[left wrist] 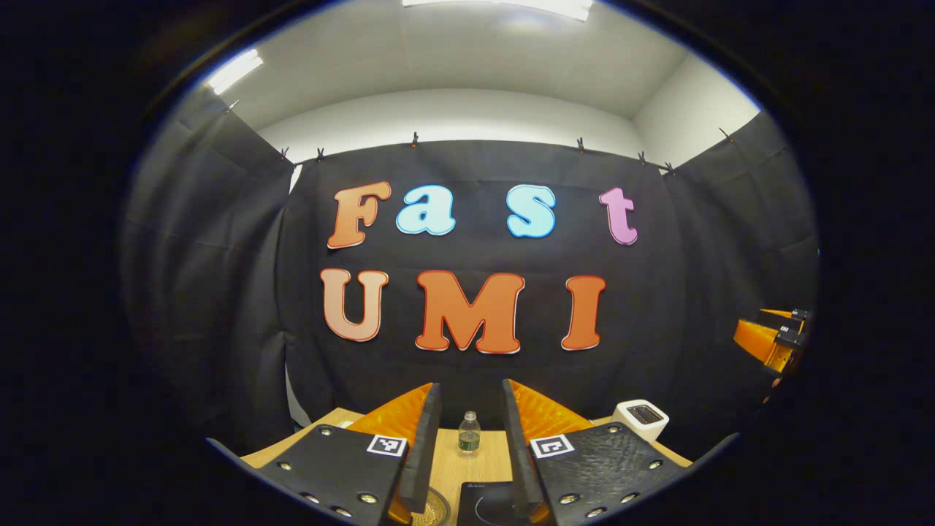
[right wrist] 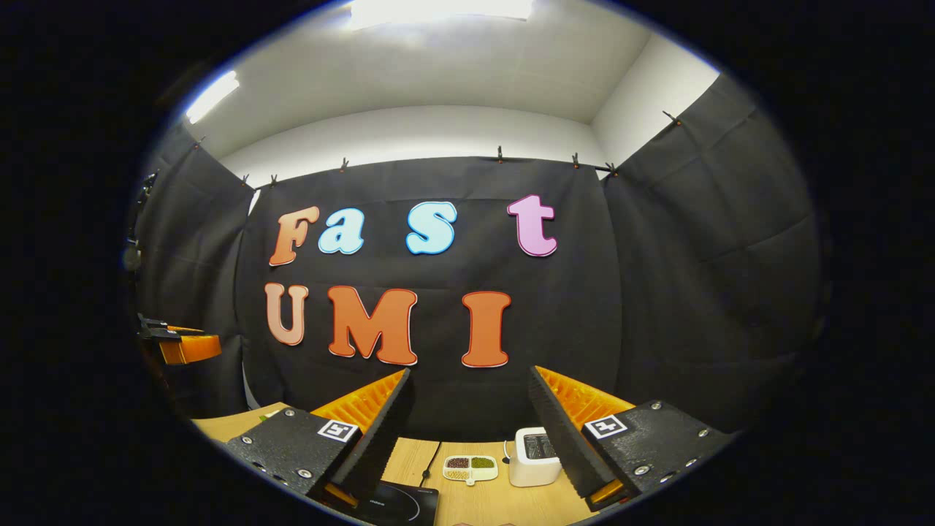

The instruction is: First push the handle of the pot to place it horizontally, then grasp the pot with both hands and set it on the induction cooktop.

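Note:
The black induction cooktop point(left wrist: 488, 504) lies on the wooden table point(left wrist: 478, 467) low between my left gripper's fingers. My left gripper point(left wrist: 471, 391) is held high and level, open with nothing between its fingers. My right gripper point(right wrist: 469, 376) is also open and holds nothing; the cooktop point(right wrist: 398, 502) lies below its left finger. Each gripper appears at the edge of the other's view: the right gripper point(left wrist: 774, 340) far right, the left gripper point(right wrist: 181, 343) far left. Both hover well above the table.
A small water bottle point(left wrist: 469, 432) stands at the table's back, and a white toaster point(left wrist: 641, 418) at back right. The right gripper view has the toaster point(right wrist: 533, 456), a small dish of beans point(right wrist: 471, 467) and a cable point(right wrist: 432, 462). A round patterned edge point(left wrist: 432, 510) lies left of the cooktop.

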A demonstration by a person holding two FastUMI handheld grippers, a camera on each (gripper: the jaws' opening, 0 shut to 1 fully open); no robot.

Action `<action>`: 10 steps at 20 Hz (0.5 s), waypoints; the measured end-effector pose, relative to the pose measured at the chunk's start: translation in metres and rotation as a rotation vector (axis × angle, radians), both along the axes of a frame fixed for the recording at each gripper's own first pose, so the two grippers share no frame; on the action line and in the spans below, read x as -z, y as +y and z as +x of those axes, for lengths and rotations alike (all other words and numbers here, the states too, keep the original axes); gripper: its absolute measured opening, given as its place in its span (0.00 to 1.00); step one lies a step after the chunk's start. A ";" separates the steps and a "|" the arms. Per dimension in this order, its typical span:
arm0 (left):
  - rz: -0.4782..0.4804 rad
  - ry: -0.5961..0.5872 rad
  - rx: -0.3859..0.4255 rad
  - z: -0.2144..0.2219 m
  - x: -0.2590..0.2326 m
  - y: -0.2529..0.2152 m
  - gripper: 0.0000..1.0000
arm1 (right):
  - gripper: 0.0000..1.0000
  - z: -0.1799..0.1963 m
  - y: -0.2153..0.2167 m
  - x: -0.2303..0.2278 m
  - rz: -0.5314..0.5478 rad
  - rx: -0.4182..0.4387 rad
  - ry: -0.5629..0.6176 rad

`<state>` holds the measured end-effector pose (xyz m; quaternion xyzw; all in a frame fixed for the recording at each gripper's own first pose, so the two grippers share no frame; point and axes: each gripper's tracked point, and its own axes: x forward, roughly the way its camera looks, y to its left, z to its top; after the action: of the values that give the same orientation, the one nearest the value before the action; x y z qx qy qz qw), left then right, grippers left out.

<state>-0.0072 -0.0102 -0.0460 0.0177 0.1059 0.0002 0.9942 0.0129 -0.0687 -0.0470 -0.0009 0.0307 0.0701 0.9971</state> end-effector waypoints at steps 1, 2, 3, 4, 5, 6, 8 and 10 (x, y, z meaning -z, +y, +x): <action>-0.001 0.036 0.003 -0.008 0.010 -0.002 0.26 | 0.97 0.002 -0.007 0.003 -0.005 -0.009 0.006; 0.000 0.073 -0.005 -0.018 0.024 -0.003 0.22 | 0.97 0.005 -0.016 0.005 -0.007 -0.007 0.013; -0.001 0.116 0.004 -0.028 0.039 -0.006 0.12 | 0.97 0.007 -0.024 0.008 -0.003 -0.004 0.024; 0.001 0.163 0.007 -0.035 0.052 -0.007 0.07 | 0.97 0.006 -0.032 0.010 0.003 -0.002 0.037; 0.002 0.198 0.015 -0.034 0.064 -0.006 0.05 | 0.97 0.006 -0.038 0.011 0.005 -0.001 0.048; 0.004 0.235 0.027 -0.035 0.077 -0.007 0.04 | 0.97 0.004 -0.047 0.012 0.006 0.011 0.059; -0.005 0.295 0.067 -0.036 0.100 -0.011 0.03 | 0.97 0.007 -0.062 0.012 0.008 0.045 0.076; -0.005 0.357 0.103 -0.038 0.122 -0.012 0.02 | 0.97 0.004 -0.074 0.011 0.009 0.078 0.088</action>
<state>-0.0452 -0.0227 -0.1680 0.0203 0.2795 -0.0540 0.9584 0.0174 -0.1422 -0.0577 0.0079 0.0743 0.0311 0.9967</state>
